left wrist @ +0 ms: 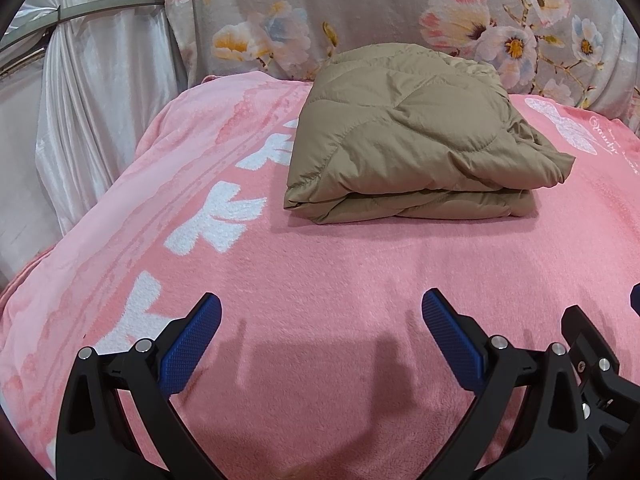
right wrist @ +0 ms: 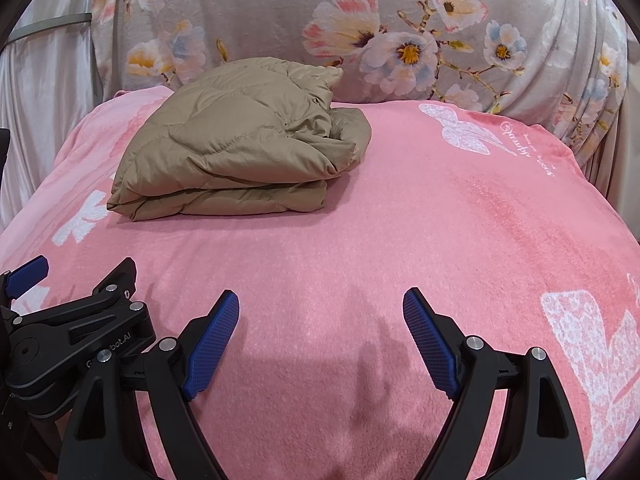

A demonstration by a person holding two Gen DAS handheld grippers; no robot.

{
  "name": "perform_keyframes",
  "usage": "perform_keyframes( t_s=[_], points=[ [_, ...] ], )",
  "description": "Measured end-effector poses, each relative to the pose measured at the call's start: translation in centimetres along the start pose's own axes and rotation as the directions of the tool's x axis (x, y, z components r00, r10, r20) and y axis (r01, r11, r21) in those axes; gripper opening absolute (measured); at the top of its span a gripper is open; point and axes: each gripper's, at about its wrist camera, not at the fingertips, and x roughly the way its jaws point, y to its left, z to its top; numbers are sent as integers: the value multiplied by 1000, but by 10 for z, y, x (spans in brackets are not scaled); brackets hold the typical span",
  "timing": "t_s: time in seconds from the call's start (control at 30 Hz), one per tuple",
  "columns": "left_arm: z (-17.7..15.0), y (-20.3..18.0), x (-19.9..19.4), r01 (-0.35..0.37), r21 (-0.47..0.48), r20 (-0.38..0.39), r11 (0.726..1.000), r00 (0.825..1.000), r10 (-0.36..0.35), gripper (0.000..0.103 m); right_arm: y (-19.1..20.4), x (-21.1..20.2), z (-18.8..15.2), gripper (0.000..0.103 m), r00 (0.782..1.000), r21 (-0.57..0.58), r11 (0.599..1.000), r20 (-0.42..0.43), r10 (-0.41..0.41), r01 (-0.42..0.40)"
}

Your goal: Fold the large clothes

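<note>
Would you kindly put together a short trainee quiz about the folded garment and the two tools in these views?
1. True or false: the tan quilted garment lies folded on the pink blanket.
2. Is anything between the pads of the left tool or the right tool?
3. What hangs behind the bed: A) floral grey fabric, B) a wooden shelf, C) a mirror?

Key: 1. True. 2. No; both stand open and empty, short of the garment. 3. A.

Pretty bright, even light, sharp focus, no real glare. Soft shadows fall on the pink blanket (left wrist: 320, 280) right under each gripper's fingers. Heavy fisheye bending, black vignette in the corners.
</note>
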Motion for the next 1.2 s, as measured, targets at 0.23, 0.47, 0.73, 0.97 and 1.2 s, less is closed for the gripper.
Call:
perform_keyframes(
  t_s=[0.23, 0.47, 0.73, 0.97, 1.2],
  points=[
    [0, 0, 0, 0, 0, -1, 1000, 1000, 0, 98, 0, 0, 0, 82, 1000, 0, 1000, 0, -1, 1],
    [0, -1, -1, -4, 3, 6, 1000, 1000, 4, 97, 0, 0, 0, 82, 1000, 0, 1000, 0, -1, 1],
    [0, -1, -1, 8, 4, 4, 1000, 1000, -8, 97, 0, 0, 0, 82, 1000, 2, 1000, 1, -3, 3],
    [0, -4, 0, 10, 12, 5, 1000, 1000, -10, 96, -3, 1, 2, 82, 1000, 4, 1000, -1, -10, 10],
    [-1, -5, -2, 0, 20, 15, 1000, 1000, 0, 93, -5, 2, 3, 81, 1000, 2, 1000, -1, -11, 11]
  ],
)
